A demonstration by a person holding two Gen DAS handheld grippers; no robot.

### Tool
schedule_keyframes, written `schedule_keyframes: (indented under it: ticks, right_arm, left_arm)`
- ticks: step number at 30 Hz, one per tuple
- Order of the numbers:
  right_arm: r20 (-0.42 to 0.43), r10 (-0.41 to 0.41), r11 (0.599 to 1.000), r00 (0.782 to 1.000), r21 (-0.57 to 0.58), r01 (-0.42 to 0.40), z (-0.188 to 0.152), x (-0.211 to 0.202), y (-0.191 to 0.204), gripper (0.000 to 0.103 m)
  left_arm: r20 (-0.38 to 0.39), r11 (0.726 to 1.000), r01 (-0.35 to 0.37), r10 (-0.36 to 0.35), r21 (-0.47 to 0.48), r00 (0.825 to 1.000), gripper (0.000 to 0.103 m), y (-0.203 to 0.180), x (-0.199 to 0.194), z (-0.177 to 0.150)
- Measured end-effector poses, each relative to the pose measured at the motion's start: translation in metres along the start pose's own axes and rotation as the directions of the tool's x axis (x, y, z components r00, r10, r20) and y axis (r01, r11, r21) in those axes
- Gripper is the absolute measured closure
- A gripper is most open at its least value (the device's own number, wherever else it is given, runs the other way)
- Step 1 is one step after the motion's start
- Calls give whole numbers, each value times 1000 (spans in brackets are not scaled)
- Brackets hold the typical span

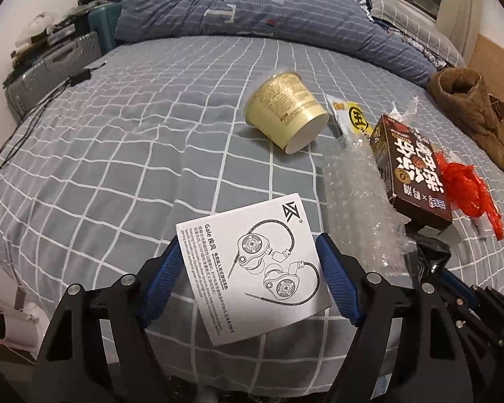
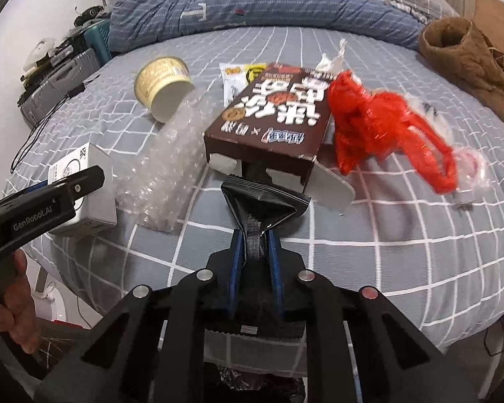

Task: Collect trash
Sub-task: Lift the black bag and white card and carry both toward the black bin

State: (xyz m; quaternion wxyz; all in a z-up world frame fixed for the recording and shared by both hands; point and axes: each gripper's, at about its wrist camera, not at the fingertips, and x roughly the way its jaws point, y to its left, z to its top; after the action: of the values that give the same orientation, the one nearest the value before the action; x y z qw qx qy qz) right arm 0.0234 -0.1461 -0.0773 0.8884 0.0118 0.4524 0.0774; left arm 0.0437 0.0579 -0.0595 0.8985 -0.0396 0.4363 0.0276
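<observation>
Right wrist view: right tongs (image 2: 255, 231) clenched on a black foil packet (image 2: 263, 201); left tongs (image 1: 252, 272) straddle the white earphone box (image 1: 252, 268), pads apparently touching. Next, bin both.

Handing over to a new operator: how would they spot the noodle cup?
On the grey checked bed sheet, beyond the clear bubble wrap, lies the pale yellow paper cup. It is the only round container, tipped on its side.

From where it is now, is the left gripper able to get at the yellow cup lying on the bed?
Probably not yet: the left gripper holds the white earphone box between its fingers. Otherwise the bedsheet toward the yellow cup lies bare.
</observation>
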Motion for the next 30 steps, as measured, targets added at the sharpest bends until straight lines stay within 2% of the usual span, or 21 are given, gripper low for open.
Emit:
schedule_keyframes:
  ticks: [19, 30]
  right_arm:
    - [131, -38, 998, 991, -42, 44, -9, -69, 5, 88]
    - [160, -45, 996, 986, -66, 56, -31, -101, 15, 88]
  left_arm:
    - [60, 998, 58, -58, 6, 996, 27, 0, -63, -28]
    - [96, 996, 78, -81, 34, 992, 27, -11, -103, -51]
